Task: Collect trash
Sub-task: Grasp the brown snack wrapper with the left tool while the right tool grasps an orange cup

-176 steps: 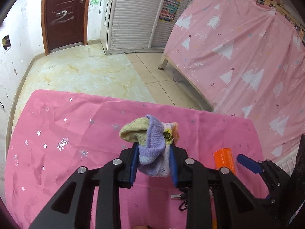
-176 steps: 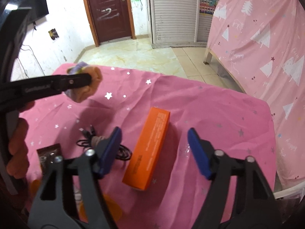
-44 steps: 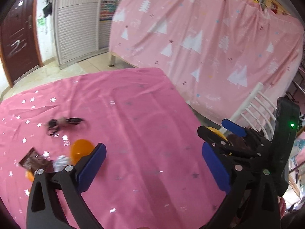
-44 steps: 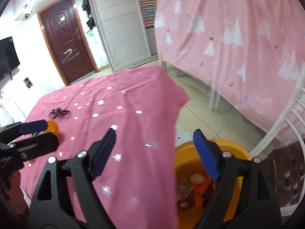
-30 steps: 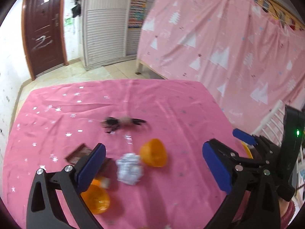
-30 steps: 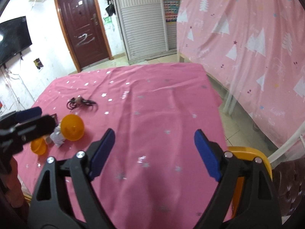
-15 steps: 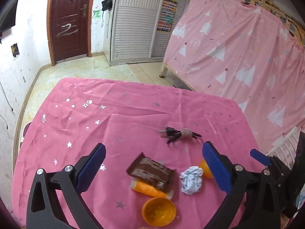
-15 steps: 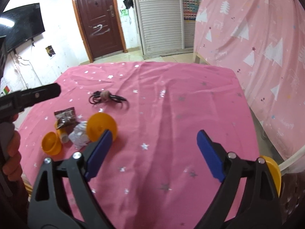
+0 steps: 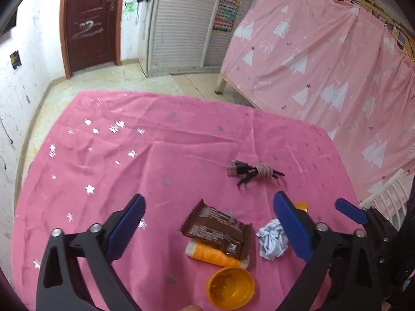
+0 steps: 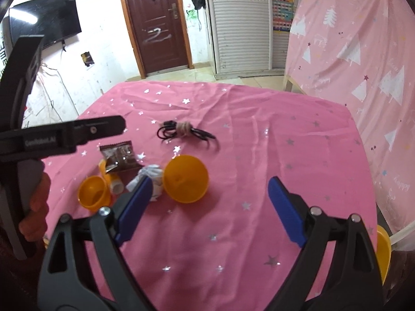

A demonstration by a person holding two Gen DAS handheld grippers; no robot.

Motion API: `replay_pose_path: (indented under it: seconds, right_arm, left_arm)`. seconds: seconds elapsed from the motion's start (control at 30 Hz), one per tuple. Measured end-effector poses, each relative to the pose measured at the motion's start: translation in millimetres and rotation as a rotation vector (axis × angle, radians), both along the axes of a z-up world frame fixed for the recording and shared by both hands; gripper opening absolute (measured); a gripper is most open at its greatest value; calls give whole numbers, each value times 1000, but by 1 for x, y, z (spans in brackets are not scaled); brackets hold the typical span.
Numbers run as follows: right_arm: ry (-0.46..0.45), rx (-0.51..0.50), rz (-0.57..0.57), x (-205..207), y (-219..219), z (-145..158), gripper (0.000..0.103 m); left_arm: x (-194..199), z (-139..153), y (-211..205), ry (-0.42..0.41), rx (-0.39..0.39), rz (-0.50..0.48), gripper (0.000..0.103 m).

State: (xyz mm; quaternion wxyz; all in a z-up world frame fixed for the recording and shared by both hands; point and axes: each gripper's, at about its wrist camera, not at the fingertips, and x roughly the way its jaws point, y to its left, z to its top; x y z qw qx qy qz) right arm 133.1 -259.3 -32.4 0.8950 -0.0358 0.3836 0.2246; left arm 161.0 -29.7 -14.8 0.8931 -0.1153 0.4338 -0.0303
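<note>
While my left claw (image 9: 207,223) narrows over nothing gripped, crinkled brown foil wrapper (image 9: 216,229) lying below between its jaws, my right claw (image 10: 208,198) spread wide, empty, above round orange plastic capsule half (image 10: 186,178)

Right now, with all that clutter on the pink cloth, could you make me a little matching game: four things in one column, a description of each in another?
Things:
1. snack wrapper
2. paper ball
3. cable
4. open half-shell

Descriptions:
A. black, bundled with a tan tie
B. orange, hollow side up
C. brown, lying across an orange spool
D. white, crumpled

Pairs: 1-C, 2-D, 3-A, 4-B
</note>
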Motion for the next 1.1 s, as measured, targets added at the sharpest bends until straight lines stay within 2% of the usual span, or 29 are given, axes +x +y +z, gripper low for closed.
replay_pose_path:
  seconds: [0.1, 0.23, 0.3, 0.4, 0.53, 0.6, 0.77, 1.1]
  right_arm:
    - [10, -4, 0, 1, 1, -3, 87]
    - [15, -9, -1, 2, 2, -4, 87]
    - [12, -15, 2, 2, 3, -4, 87]
    - [16, -21, 9, 5, 8, -6, 87]
    - [18, -24, 25, 6, 13, -6, 87]
    - [20, -25, 28, 7, 15, -6, 87]
    - [23, -10, 31, 10, 17, -5, 87]
    - [48, 23, 43, 25, 26, -4, 87]
  left_arm:
    - [7, -9, -2, 62, -65, -34, 64]
    - [12, -22, -3, 118, -125, -62, 52]
    - [13, -28, -5, 138, -138, -71, 41]
    - [15, -31, -9, 132, -121, -65, 30]
    - [15, -29, -12, 111, -101, -64, 21]
    - [16, -25, -9, 99, -94, -62, 9]
    - [13, -18, -10, 69, -93, -61, 2]
    - [2, 0, -8, 16, -76, -63, 2]
